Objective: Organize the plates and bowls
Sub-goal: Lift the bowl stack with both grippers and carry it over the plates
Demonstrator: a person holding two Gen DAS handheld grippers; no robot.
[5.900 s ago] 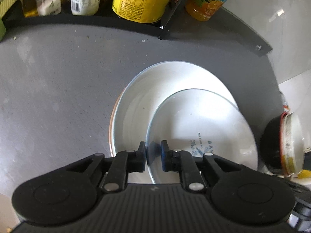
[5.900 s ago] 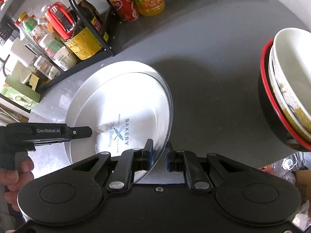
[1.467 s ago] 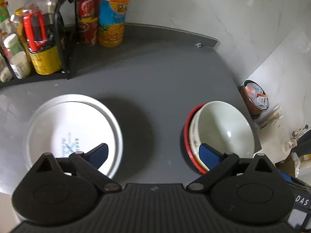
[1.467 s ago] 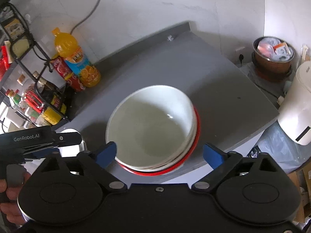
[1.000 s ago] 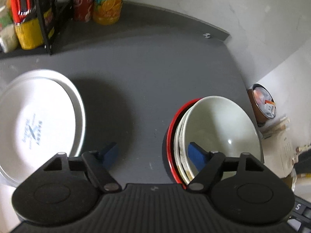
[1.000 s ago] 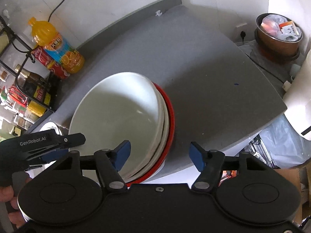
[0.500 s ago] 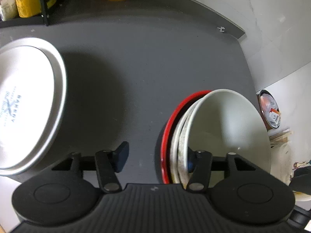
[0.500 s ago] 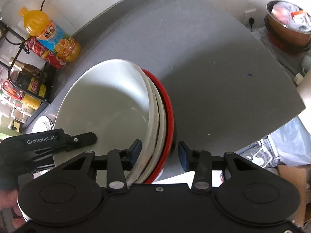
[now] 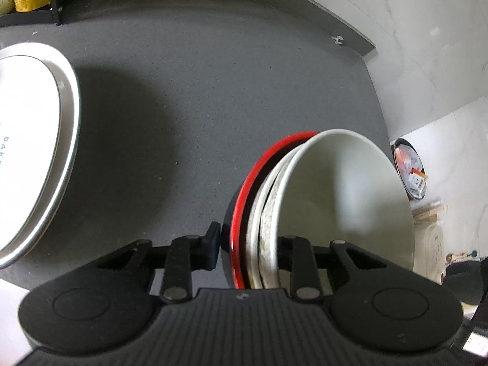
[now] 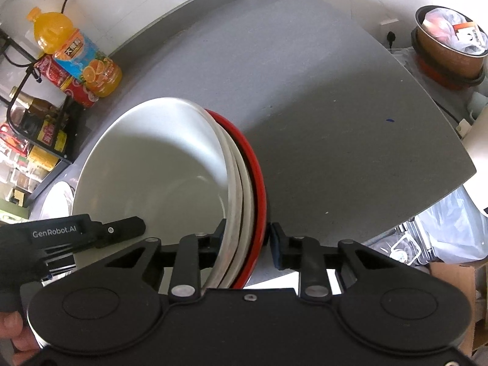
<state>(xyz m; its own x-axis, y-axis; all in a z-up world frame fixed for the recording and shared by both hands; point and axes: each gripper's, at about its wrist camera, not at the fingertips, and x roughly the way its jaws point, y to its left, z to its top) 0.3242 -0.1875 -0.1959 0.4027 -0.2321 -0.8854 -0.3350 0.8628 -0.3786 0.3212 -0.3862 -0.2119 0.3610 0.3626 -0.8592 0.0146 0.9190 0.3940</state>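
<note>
A stack of bowls sits near the front edge of the grey counter: a white bowl nested on top, a red-rimmed black bowl at the bottom. Both grippers straddle its rim from opposite sides. The left gripper has just been closing; one of its fingers is outside the black wall and the other inside the white bowl, narrow, pressing on the stacked rims. The right gripper has likewise been closing and clamps the near rim of the same stack, one finger inside, one outside. Far to the left on the counter lie the stacked plates. At the back left stand an orange juice bottle and a condiment rack.
</note>
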